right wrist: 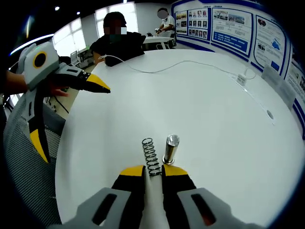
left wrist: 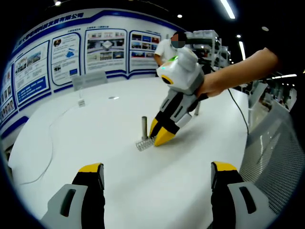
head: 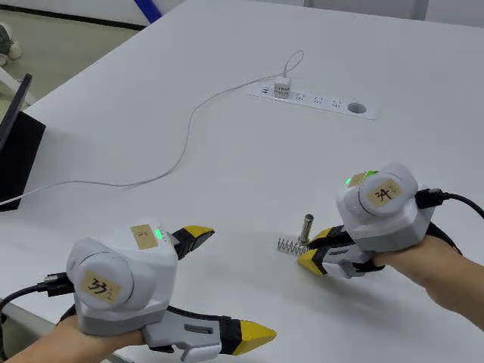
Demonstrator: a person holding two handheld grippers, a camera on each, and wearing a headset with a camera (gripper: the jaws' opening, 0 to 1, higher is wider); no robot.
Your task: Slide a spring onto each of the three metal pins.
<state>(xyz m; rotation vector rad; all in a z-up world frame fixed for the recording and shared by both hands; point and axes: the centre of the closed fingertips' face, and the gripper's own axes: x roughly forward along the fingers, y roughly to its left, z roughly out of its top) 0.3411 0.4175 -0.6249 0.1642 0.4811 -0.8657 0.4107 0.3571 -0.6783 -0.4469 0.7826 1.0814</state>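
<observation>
My left gripper [head: 227, 283] hangs well to the left of the pin [head: 307, 227], jaws spread wide and holding nothing. Just left of the pin's foot the spring [head: 288, 246] lies flat on the white counter [head: 227, 136], its long axis level while the pin stands upright. Just right of the pin sits my right gripper [head: 314, 248], by far the nearer of the two. Its jaws are drawn almost together around the spring's near end. I judge they are pinching it, though the gap is too narrow to be certain. In the right gripper view the spring runs straight out from those jaws, alongside the pin and close beside it. The coming move, as I judge it, is to lift the spring, tip it upright and bring its open end over the pin's top. Both grippers carry taped tags with handwriting I cannot read.
</observation>
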